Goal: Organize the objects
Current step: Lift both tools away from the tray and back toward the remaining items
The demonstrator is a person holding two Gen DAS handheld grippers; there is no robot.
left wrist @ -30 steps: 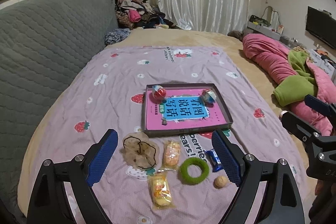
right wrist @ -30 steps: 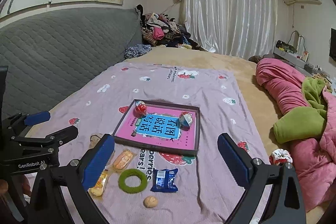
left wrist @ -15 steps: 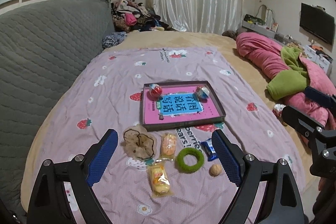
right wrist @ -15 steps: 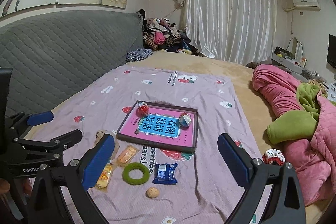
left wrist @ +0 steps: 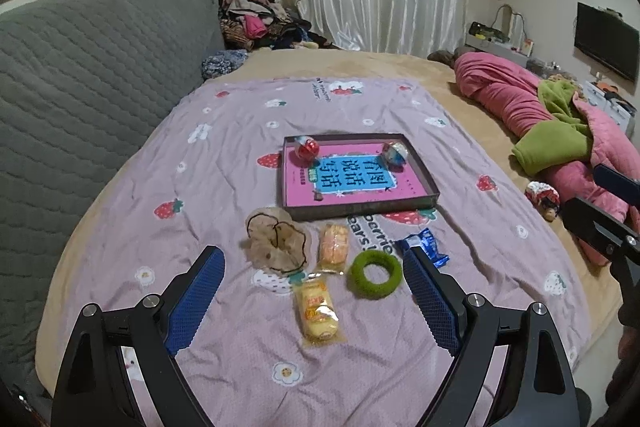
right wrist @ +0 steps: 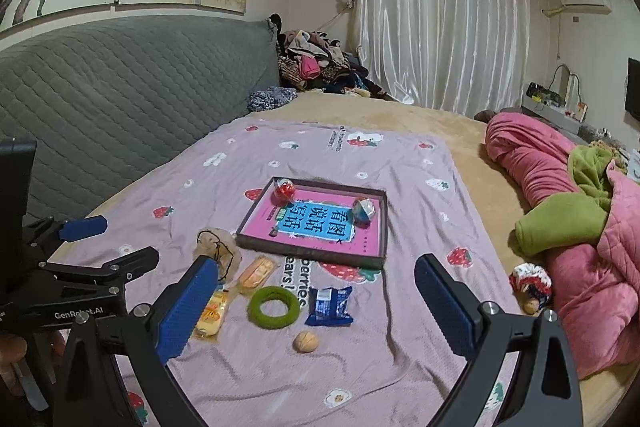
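Left wrist view showed a purple strawberry-print sheet spread over the bed, w/ a shallow dark tray near its middle. The tray held a pink-and-blue book and two small wrapped balls, a red one and a blue-white one, at its far corners. Bare sheet lay open left of the tray and beyond it; the bed's right edge ran beside a pink quilt.

Between tray and camera sat a loose row: beige scrunchie, orange snack packet, yellow snack packet, green ring, blue wrapper. A walnut showed only in the right wrist view (the left finger hid it in the other).

The left hand-held gripper hung above the packets, jaws spread wide, grasping nothing. The right hand-held gripper was likewise wide apart and empty, over the ring and wrapper.

A small red-white object near the quilt was hard to identify. The book's print was too small to read, and each gripper's lower body was cut off by the frame.
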